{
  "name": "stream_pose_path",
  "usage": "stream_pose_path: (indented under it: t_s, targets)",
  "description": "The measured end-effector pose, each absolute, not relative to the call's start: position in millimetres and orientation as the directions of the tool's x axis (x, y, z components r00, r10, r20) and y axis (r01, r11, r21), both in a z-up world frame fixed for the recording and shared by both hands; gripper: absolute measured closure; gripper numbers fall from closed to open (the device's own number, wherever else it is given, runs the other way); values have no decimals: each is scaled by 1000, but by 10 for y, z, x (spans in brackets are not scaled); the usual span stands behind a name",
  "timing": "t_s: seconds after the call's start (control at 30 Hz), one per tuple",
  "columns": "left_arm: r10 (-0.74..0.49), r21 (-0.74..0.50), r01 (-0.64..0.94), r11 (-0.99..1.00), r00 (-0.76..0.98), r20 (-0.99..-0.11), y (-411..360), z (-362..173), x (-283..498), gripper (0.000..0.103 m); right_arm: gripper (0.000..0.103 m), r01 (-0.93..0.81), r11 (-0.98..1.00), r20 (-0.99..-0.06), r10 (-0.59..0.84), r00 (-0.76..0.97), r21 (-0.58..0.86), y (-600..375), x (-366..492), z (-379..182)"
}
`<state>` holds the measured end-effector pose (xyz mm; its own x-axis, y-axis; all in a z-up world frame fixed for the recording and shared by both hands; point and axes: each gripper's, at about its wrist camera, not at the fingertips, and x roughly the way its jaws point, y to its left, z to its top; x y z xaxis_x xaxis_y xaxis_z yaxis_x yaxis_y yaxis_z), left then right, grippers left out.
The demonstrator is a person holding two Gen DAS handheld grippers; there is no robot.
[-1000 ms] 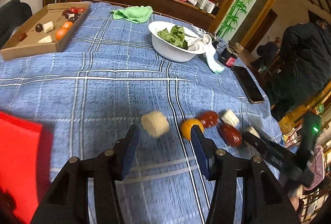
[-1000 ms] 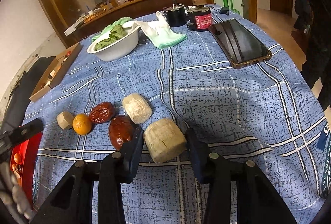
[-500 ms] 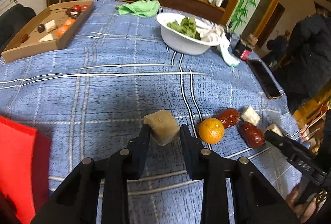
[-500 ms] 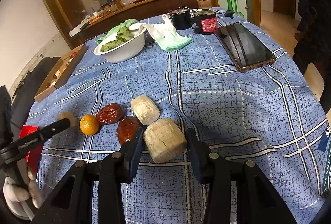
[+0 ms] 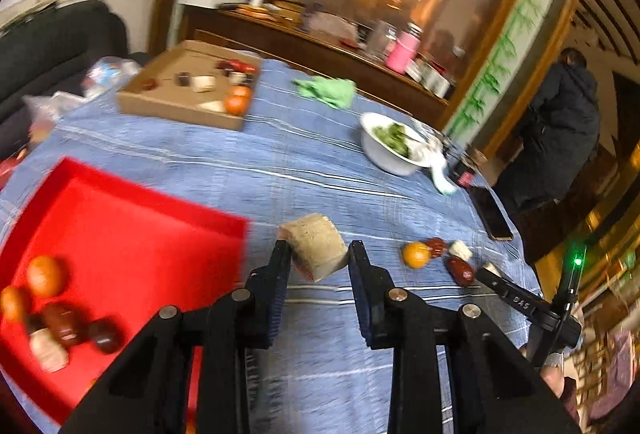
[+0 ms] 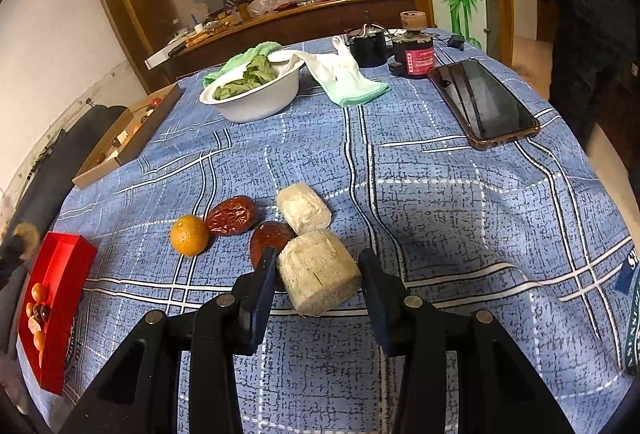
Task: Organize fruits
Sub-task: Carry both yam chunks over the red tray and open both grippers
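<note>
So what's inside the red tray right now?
In the red tray: small oranges, dark red dates and a pale chunk, bunched in its near corner. The left gripper's arm hides the tray's nearest edge.

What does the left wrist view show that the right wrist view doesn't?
Left wrist only: the left gripper shut on a tan fibrous block, and the red tray's whole floor.
Right wrist only: the right gripper shut on a pale fibrous chunk.
Both: small orange, white bowl of greens, blue checked tablecloth.
</note>
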<state>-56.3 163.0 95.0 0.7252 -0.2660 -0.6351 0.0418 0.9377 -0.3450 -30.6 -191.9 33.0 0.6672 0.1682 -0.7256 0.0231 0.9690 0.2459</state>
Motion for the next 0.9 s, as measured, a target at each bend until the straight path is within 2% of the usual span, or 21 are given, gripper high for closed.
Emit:
stream_pose_path:
  t_s: [0.13, 0.23, 0.5, 0.7, 0.9]
  targets:
    - [-188, -315, -32, 948, 745, -640, 2016, 919, -697, 74, 59, 21, 968, -719, 171, 674, 251, -1831, -432, 437]
    - [-168, -343, -85, 936, 747, -643, 2300, 851, -751, 74, 59, -21, 965, -708, 208, 676, 263, -1634, -543, 571]
    - [-134, -391, -174, 904, 753, -645, 2800, 713, -889, 74, 58, -265, 934, -690, 356, 630, 240, -515, -687, 883]
    - [-132, -412, -203, 888, 747, -652, 3000, 620, -903, 74, 58, -437, 867, -704, 465, 537, 239, 429, -732, 875]
    - [-125, -430, -232, 873, 744, -657, 3148, 521, -860, 74, 57, -532, 820, -736, 493, 464, 213, 1141, -762, 717]
